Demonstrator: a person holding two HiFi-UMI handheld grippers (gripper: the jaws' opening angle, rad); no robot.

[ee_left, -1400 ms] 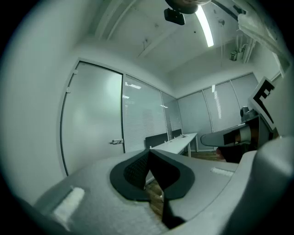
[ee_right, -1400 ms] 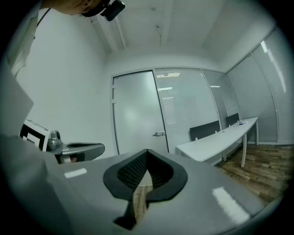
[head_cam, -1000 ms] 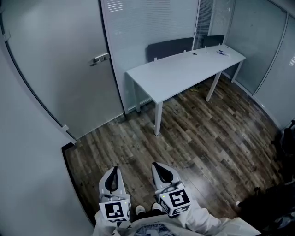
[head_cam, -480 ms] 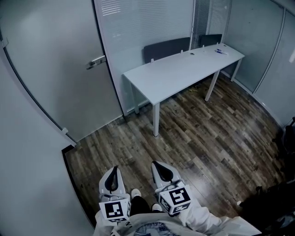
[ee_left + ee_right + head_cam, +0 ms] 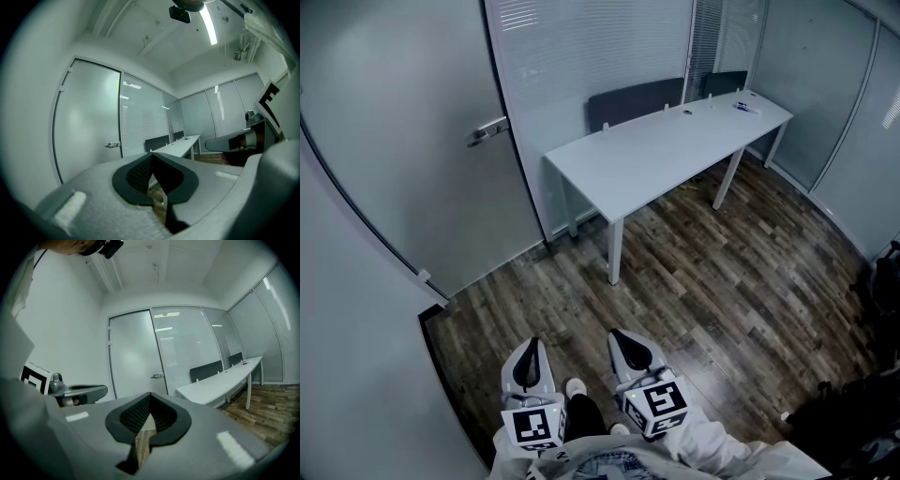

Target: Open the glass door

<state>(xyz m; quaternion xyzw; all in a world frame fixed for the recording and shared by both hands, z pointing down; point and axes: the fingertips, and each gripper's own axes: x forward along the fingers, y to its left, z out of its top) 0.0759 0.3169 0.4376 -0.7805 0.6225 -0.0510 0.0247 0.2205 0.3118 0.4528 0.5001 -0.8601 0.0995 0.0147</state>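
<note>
The frosted glass door [image 5: 412,141] stands closed at the upper left of the head view, its metal lever handle [image 5: 487,129] on the right edge. Both grippers are held low and level, well short of the door, pointing toward it. My left gripper [image 5: 531,349] is shut with nothing in it, and so is my right gripper [image 5: 623,339]. In the left gripper view the door [image 5: 89,122] and handle [image 5: 112,145] lie far beyond the closed tips [image 5: 151,153]. In the right gripper view the handle [image 5: 157,376] shows above the closed tips [image 5: 150,394].
A long white table [image 5: 666,150] stands right of the door, with dark chairs [image 5: 633,98] behind it against glass partitions with blinds. A plain white wall [image 5: 356,375] runs along the left. Dark things [image 5: 862,412] sit at the lower right on the wood floor.
The door, handle and table have slid left and nearer in the head view as the person steps forward. A shoe now shows between the grippers. Both grippers stay shut.
</note>
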